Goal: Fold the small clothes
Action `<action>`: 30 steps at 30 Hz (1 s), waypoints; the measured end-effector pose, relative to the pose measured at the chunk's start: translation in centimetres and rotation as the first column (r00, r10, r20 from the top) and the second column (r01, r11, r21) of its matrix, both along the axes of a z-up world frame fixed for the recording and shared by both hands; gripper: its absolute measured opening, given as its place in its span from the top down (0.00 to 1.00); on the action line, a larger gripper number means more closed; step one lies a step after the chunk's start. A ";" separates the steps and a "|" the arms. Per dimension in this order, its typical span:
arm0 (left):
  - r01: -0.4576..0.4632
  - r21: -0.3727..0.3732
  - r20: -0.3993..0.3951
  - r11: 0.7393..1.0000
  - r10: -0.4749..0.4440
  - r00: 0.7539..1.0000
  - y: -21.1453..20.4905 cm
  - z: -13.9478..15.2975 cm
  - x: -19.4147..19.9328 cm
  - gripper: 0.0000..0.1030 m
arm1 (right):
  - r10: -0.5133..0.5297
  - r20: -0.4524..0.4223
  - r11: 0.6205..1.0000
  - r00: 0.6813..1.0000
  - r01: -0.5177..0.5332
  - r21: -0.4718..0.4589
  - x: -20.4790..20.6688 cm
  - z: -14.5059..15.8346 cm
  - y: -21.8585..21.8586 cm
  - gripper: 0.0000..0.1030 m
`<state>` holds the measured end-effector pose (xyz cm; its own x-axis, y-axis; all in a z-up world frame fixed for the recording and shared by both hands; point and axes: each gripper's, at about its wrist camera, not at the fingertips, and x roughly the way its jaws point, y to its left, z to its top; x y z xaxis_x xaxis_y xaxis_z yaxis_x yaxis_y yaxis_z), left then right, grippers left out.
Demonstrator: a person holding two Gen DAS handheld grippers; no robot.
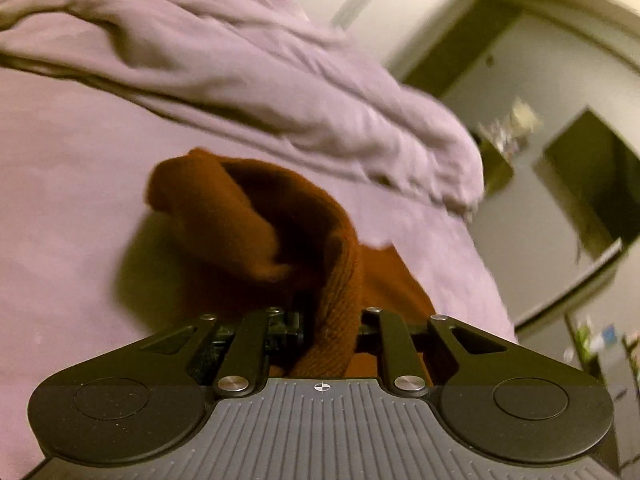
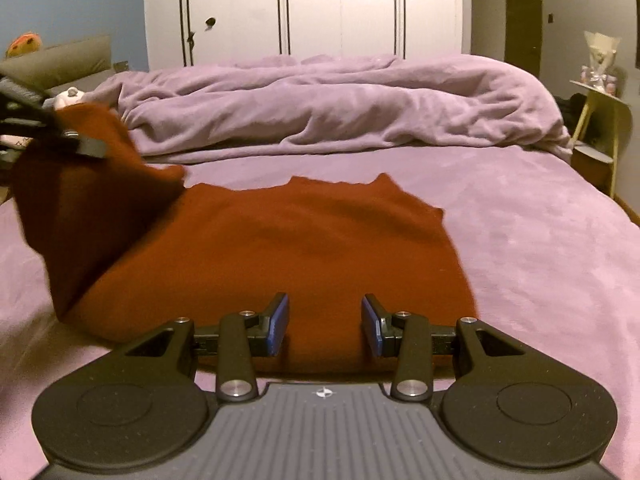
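Observation:
A rust-brown knit garment [image 2: 304,248] lies spread on the purple bed sheet [image 2: 540,248]. My left gripper [image 1: 332,328] is shut on a fold of the garment [image 1: 256,216] and holds that part lifted above the bed. It also shows in the right wrist view [image 2: 80,142], raising the garment's left side. My right gripper [image 2: 325,326] is open, its blue pads [image 2: 279,324] apart just above the garment's near edge, holding nothing.
A rumpled purple duvet [image 2: 340,104] is heaped across the far half of the bed. White wardrobe doors [image 2: 304,8] stand behind it. A small side table [image 2: 600,120] with items stands at the right. A headboard and a soft toy [image 2: 68,98] are at the far left.

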<state>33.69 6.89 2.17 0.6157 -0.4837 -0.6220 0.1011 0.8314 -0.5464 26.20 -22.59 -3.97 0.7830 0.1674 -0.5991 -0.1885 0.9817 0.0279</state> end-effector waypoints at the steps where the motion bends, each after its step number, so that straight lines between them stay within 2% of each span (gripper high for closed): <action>1: 0.012 0.027 -0.019 1.000 -0.012 1.000 -2.0 -1.0 0.2 0.80 | -0.003 0.003 1.000 1.000 0.003 0.000 -0.1 0.1 -0.4 0.62; 2: 0.015 0.044 -0.049 0.999 -0.013 0.999 -3.4 -2.2 0.4 0.79 | -0.006 0.002 1.000 1.000 0.006 0.001 0.0 0.1 -0.8 0.62; 4: 0.029 0.058 -0.091 0.998 -0.024 0.996 -5.5 -4.7 0.7 0.66 | -0.019 -0.004 1.000 1.000 0.019 0.000 -0.1 0.1 -1.6 0.62; 5: 0.029 0.044 -0.083 0.999 -0.025 0.996 -5.9 -5.4 0.6 0.65 | -0.023 -0.008 1.000 1.000 0.023 0.000 -0.2 0.0 -2.0 0.62; 6: 0.034 0.030 -0.067 0.999 -0.032 0.997 -6.1 -5.7 0.3 0.61 | -0.027 -0.014 1.000 1.000 0.027 0.000 -0.2 0.0 -2.2 0.62; 7: 0.042 0.028 -0.059 0.999 -0.040 0.997 -6.3 -5.4 0.0 0.55 | -0.030 -0.021 1.000 0.999 0.031 0.002 -0.3 -0.1 -2.6 0.62; 11: 0.123 -0.031 -0.016 0.992 -0.123 0.992 -5.6 -2.6 -2.2 0.54 | -0.039 -0.041 0.999 0.998 0.040 0.002 -0.2 -0.8 -3.5 0.62; 14: 0.109 0.030 0.067 0.994 -0.111 0.992 -4.2 -0.5 -4.5 0.50 | -0.047 -0.036 0.999 0.998 0.048 0.020 -0.2 -0.8 -3.7 0.62; 17: -0.015 0.144 0.116 0.989 -0.001 0.993 -2.4 0.2 -5.8 0.48 | -0.041 -0.021 0.998 0.999 0.042 0.040 0.0 -0.4 -3.3 0.62; 18: -0.050 0.176 0.123 0.983 0.028 0.992 -2.0 -0.1 -5.9 0.48 | -0.035 -0.018 0.999 0.999 0.036 0.037 0.1 -0.4 -3.0 0.62; 20: -0.092 0.206 0.077 0.974 0.078 0.994 -1.0 -1.3 -5.5 0.48 | -0.012 -0.014 0.999 1.000 0.013 0.031 0.3 -0.3 -2.3 0.62; 22: -0.083 0.193 0.026 0.978 0.079 0.997 -0.7 -3.1 -5.1 0.48 | 0.018 -0.020 1.000 1.000 -0.017 0.012 0.7 -0.7 -1.6 0.62; 25: -0.057 0.239 0.027 0.969 0.052 0.998 -1.2 -4.8 -5.3 0.46 | 0.026 -0.116 0.999 0.993 -0.028 -0.018 1.9 -1.7 -1.2 0.62; 28: -0.046 0.243 0.058 0.969 0.032 0.998 -2.0 -5.1 -5.6 0.39 | 0.015 -0.091 1.000 0.996 -0.014 0.018 2.2 -0.4 -1.4 0.62; 30: -0.033 0.259 0.070 0.965 0.015 0.997 -2.0 -4.9 -5.8 0.38 | 0.018 -0.078 0.996 0.997 -0.010 0.092 2.7 0.9 -1.5 0.62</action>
